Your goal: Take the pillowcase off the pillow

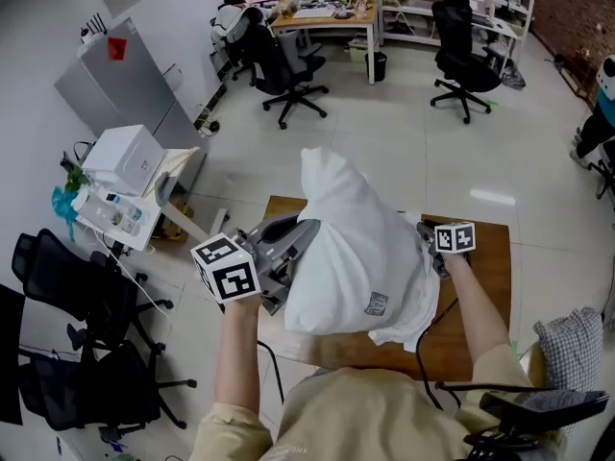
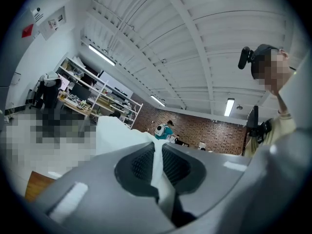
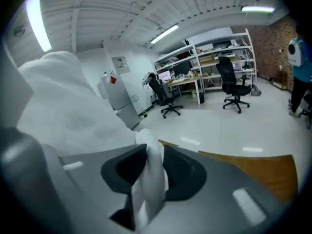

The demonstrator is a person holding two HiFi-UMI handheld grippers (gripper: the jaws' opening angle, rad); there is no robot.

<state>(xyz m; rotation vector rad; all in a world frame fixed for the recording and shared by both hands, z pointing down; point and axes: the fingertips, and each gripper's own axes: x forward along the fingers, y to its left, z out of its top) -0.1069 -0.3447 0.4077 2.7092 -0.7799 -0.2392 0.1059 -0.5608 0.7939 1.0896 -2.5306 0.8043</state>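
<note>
While the pillow point(image 1: 351, 229) in its white pillowcase point(image 1: 408, 320) is held up, tilted, over the wooden table point(image 1: 485, 286), it is gripped from both sides. The left gripper point(image 2: 157, 165) is clamped tight on a thin fold of the pillowcase, which is seen pinched between its pads. The right gripper point(image 3: 152, 172) is closed on a thicker fold of the same white cloth. A loose hem is seen hanging at the lower edge.

I hold my left gripper point(image 1: 291, 248) and right gripper point(image 1: 429, 245) out ahead, forearms apart. Both pairs of jaws pinch white cloth point(image 2: 157, 164).
</note>
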